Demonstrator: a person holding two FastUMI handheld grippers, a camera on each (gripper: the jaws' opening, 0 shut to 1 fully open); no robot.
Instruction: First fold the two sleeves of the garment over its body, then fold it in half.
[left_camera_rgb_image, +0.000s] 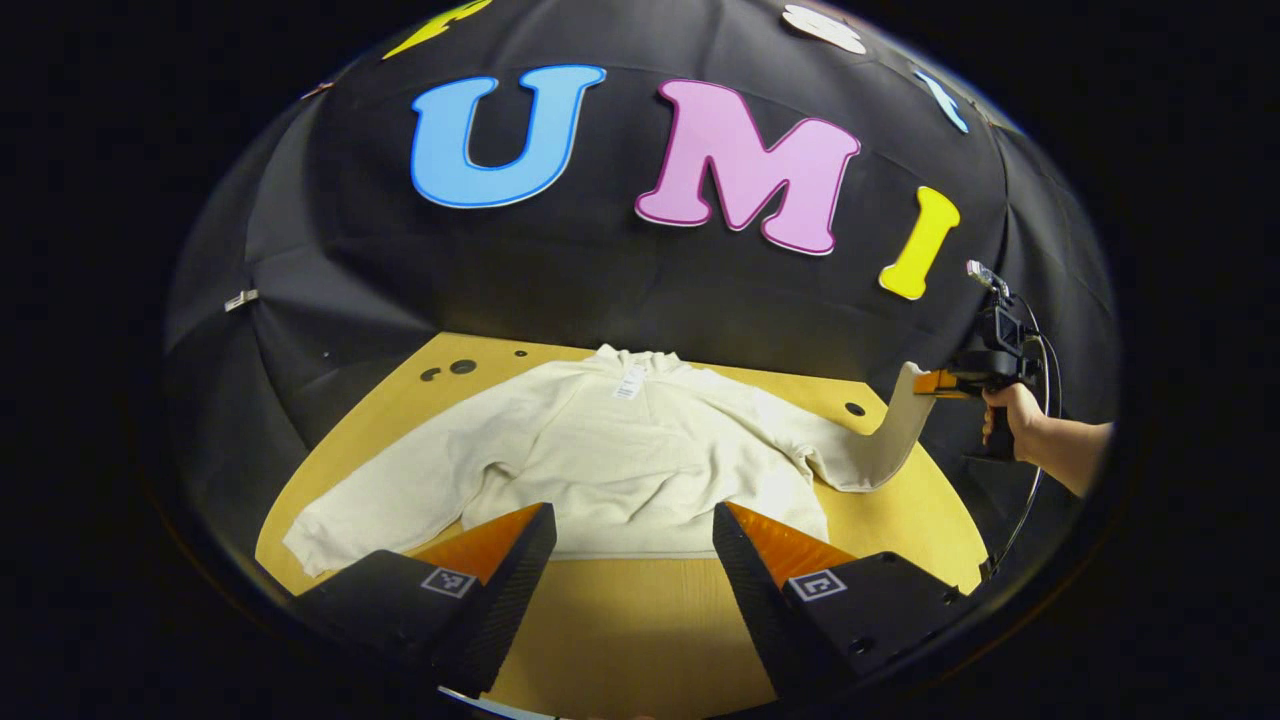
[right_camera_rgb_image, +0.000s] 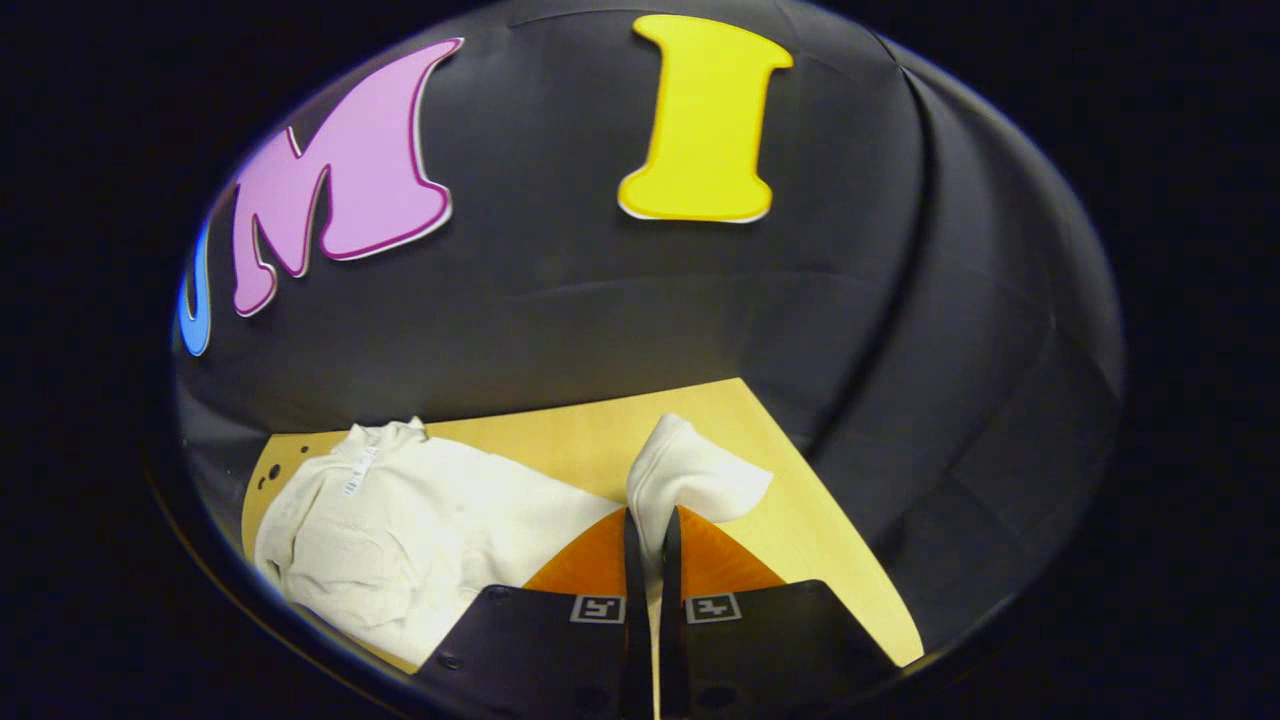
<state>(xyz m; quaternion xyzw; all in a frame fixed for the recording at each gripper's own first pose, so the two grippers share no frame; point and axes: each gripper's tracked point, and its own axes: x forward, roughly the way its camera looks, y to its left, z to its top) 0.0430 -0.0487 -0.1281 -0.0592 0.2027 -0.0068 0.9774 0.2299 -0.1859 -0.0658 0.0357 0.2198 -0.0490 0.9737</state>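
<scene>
Right gripper view: your right gripper (right_camera_rgb_image: 651, 530) pinches the sweatshirt (right_camera_rgb_image: 420, 520) sleeve cuff (right_camera_rgb_image: 690, 475) above the table (right_camera_rgb_image: 800, 520); your left gripper (left_camera_rgb_image: 633, 545) hovers wide apart at the hem.

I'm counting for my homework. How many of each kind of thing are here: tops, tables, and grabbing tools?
Cream top: 1
Wooden table: 1
Grabbing tools: 2, the left tool open above the table, the right tool pinching the top's lifted sleeve cuff
Total: 4
</scene>
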